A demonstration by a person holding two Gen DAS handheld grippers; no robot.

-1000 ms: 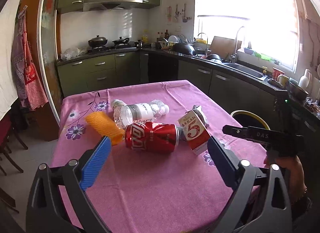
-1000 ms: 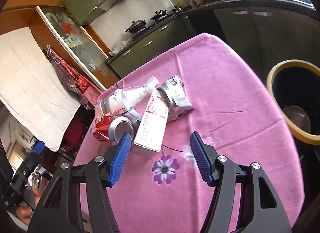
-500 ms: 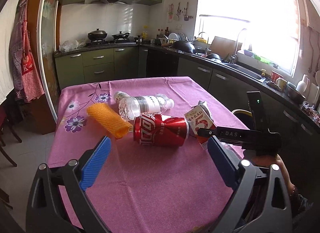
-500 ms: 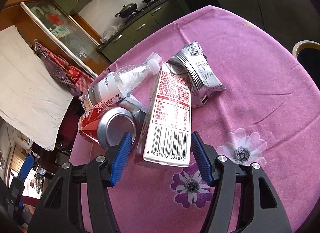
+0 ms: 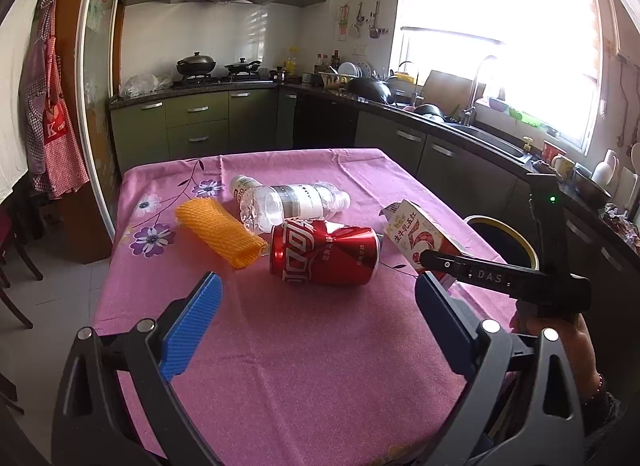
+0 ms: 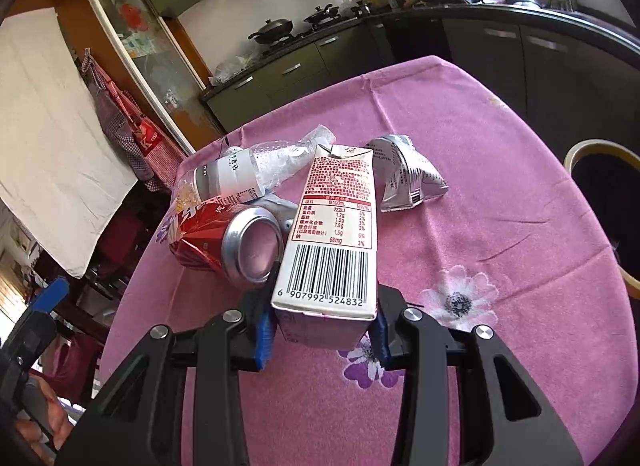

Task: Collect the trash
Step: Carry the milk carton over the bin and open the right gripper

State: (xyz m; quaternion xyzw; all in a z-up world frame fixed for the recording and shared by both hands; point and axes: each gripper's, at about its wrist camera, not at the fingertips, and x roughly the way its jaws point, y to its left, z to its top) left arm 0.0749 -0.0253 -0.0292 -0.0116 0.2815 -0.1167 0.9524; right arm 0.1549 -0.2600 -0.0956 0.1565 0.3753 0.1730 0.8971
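A pile of trash lies on the pink flowered tablecloth [image 5: 304,350]: a dented red cola can [image 5: 324,252], a crumpled clear plastic bottle [image 5: 288,201], an orange foam net sleeve [image 5: 220,231], a silver snack wrapper [image 6: 404,173] and a white-and-red milk carton [image 6: 336,225]. My right gripper [image 6: 323,326] is closing, and its blue pads [image 6: 265,330] touch both sides of the carton's barcode end. The carton still lies on the table beside the can [image 6: 224,242]. My left gripper [image 5: 316,294] hangs wide open in front of the can, holding nothing.
A dark bin with a yellow rim [image 6: 580,151] stands on the floor off the table's right edge. Green kitchen cabinets and a counter with a sink run behind. A person's hand [image 5: 560,330] holds the right gripper at the table's right edge.
The right gripper moved forward over the milk carton and its jaws narrowed onto the carton's sides. The left gripper barely shifted and stayed open.
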